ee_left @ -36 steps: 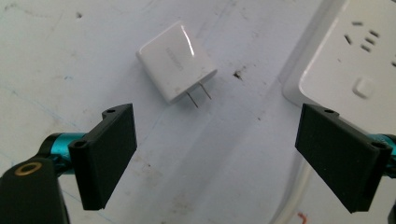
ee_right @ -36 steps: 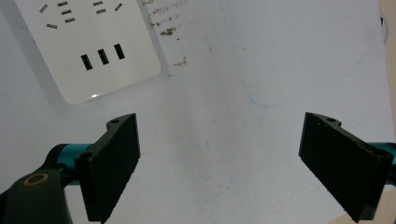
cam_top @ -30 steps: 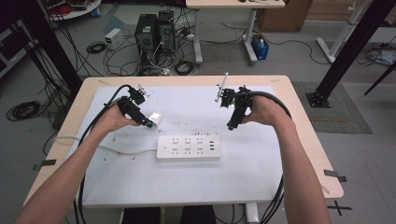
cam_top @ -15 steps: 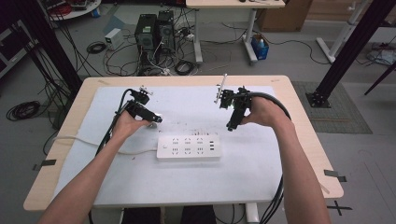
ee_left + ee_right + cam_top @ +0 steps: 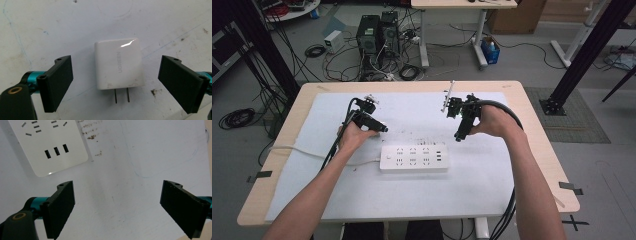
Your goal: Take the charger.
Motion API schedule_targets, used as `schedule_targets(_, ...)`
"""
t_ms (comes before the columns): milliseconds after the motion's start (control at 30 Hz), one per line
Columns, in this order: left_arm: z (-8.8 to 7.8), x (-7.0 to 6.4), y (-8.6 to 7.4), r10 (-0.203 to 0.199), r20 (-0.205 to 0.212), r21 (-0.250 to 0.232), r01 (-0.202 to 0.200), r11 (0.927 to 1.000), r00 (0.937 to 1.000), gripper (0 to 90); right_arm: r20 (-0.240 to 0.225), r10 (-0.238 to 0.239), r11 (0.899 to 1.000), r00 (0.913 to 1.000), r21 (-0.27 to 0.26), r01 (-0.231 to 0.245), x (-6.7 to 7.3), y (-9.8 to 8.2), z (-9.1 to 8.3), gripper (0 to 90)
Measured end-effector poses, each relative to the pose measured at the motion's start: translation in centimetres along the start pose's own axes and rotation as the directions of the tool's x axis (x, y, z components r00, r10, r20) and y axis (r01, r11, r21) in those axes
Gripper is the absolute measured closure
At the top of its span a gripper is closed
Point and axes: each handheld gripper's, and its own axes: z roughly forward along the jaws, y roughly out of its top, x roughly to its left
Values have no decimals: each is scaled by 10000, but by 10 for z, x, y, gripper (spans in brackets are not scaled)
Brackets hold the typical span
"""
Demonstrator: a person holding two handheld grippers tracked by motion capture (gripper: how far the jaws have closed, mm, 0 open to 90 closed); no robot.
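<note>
Left gripper view shows the glossy white square plug-in charger with two metal prongs [image 5: 118, 67] lying flat on the sheet, between the two black jaws of the left gripper [image 5: 116, 83] and apart from both, its prongs pointing back toward the tool. The jaws stand wide and hold nothing. To do this step well, I think the gripper should come lower and a little forward, so that the pads meet the two smooth side faces at the middle of the body, not at the prongs. The shell is shiny and may slip, so the closing should be slow and square.

From the high view, the left gripper [image 5: 381, 128] hangs just behind the long white plastic power strip with sockets and USB ports [image 5: 414, 158], whose cable runs off to the left. The right gripper [image 5: 459, 136] hovers behind the strip's right end, jaws also wide apart and empty.

The white sheet covering the tabletop [image 5: 422, 192] has dark specks and faint pen lines. The light wooden table [image 5: 539, 150] stands on a grey floor; beyond it are black computer towers [image 5: 376, 35] and many loose cables.
</note>
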Motion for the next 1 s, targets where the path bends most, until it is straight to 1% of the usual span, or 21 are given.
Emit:
schedule_targets(233, 6, -2, 0, -99, -49, 51, 100, 9999, 9999, 127, -1, 23, 10000, 10000, -6, -23, 0, 0, 1, 119)
schedule_targets(333, 8, -2, -1, -102, 74, 87, 101, 9999, 9999, 127, 10, 7, 10000, 10000, -25, -7, 0, -1, 0, 119)
schedule_targets(367, 8, -2, -1, -83, 106, 128, 82, 9999, 9999, 127, 41, 69, 10000, 10000, 4, -69, 0, -1, 0, 120)
schedule_targets(400, 8, -2, -1, -141, 140, 80, 140, 9999, 9998, 127, 69, 29, 10000, 10000, -2, -29, 0, -1, 0, 120)
schedule_targets(500, 9, -2, -1, -115, 154, 47, 114, 9999, 9998, 128, 88, 76, 10000, 9999, -46, -75, 1, -3, -1, 120)
schedule_targets(600, 10, -3, -1, -49, 169, 34, 48, 10000, 9998, 164, 95, 128, 9999, 9999, 16, -128, 1, -4, -1, 120)
schedule_targets(633, 10, -2, -1, -38, 171, 44, 37, 10000, 9998, 173, 105, 62, 10000, 9999, 8, -62, 1, -4, -1, 120)
schedule_targets(700, 10, -2, -1, -27, 207, 34, 27, 10000, 9998, 203, 149, 160, 9999, 9998, 28, -160, 1, -4, -1, 120)
schedule_targets(767, 11, -2, -1, -17, 177, 16, 17, 10000, 9998, 208, 151, 127, 9999, 9998, -6, -127, 1, -4, -1, 120)
schedule_targets(833, 11, -3, -1, 12, 125, 62, -13, 10000, 9999, 239, 169, 117, 9999, 9998, 19, -117, 1, -4, -1, 120)
schedule_targets(900, 13, -2, -1, 27, 147, 129, -28, 9999, 9999, 241, 178, 119, 9999, 9998, 36, -119, 1, -4, -1, 120)
schedule_targets(1000, 13, -3, -1, 55, 64, 144, -56, 9999, 10000, 270, 202, 89, 10000, 9998, 3, -89, 0, -4, -1, 120)
